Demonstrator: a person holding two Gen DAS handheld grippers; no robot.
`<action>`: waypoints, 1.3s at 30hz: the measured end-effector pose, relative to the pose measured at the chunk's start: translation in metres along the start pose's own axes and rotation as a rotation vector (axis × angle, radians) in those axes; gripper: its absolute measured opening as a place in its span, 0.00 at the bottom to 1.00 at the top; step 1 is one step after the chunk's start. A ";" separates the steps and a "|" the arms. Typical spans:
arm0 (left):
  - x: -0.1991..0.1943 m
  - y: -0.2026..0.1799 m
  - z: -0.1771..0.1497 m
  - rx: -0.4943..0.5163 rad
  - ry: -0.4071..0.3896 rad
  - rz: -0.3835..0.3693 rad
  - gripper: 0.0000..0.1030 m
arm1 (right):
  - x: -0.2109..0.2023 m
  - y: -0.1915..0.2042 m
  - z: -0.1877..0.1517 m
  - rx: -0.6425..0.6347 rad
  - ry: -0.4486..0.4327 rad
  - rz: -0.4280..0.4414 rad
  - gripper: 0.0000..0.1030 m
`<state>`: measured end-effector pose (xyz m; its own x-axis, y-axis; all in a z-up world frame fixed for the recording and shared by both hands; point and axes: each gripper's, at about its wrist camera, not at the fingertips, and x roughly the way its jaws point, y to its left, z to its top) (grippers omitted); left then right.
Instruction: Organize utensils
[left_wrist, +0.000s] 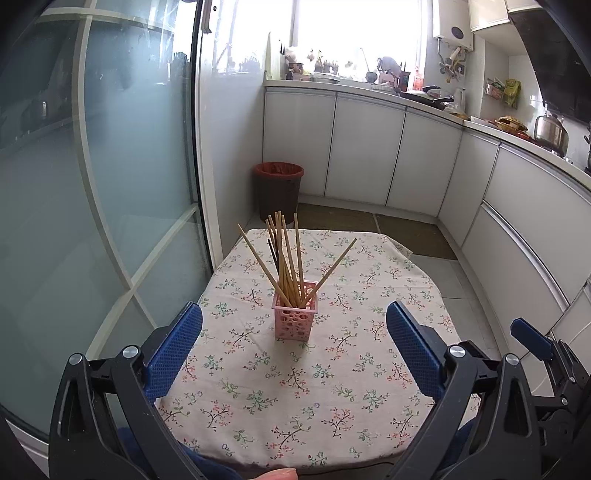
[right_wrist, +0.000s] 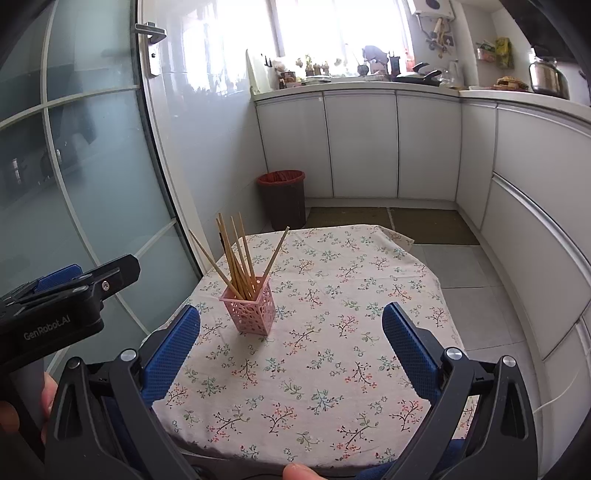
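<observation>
A pink perforated holder (left_wrist: 294, 312) (right_wrist: 250, 308) stands upright on the floral tablecloth (left_wrist: 332, 369) (right_wrist: 332, 350). Several wooden chopsticks (left_wrist: 286, 258) (right_wrist: 236, 254) stick out of it, fanned in different directions, with one dark stick among them. My left gripper (left_wrist: 294, 332) is open, held back from the holder near the table's front edge, nothing between its blue pads (left_wrist: 173, 347). My right gripper (right_wrist: 290, 336) is open too, with the holder ahead and slightly left of its middle. The left gripper's body (right_wrist: 66, 310) shows at the left of the right wrist view.
A brown bin with a red liner (left_wrist: 277, 190) (right_wrist: 282, 197) stands on the floor beyond the table. A frosted glass door (left_wrist: 92, 184) runs along the left. White cabinets (left_wrist: 369, 147) with a cluttered counter wrap the back and right. A fingertip (right_wrist: 299, 472) shows at the bottom edge.
</observation>
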<state>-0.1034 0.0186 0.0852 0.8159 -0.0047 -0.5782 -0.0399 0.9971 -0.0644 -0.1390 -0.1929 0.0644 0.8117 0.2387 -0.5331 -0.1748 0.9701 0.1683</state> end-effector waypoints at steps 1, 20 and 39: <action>0.000 0.000 0.000 0.001 -0.001 -0.001 0.93 | 0.000 0.000 0.000 -0.001 0.000 -0.002 0.93; 0.006 0.001 -0.001 0.000 0.020 -0.020 0.93 | 0.008 -0.002 0.000 -0.001 0.014 -0.026 0.93; 0.013 -0.004 -0.004 0.007 0.036 -0.046 0.93 | 0.013 -0.002 -0.003 -0.002 0.024 -0.033 0.93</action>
<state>-0.0952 0.0147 0.0750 0.7956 -0.0532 -0.6034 0.0012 0.9963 -0.0862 -0.1295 -0.1914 0.0546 0.8037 0.2071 -0.5578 -0.1488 0.9777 0.1485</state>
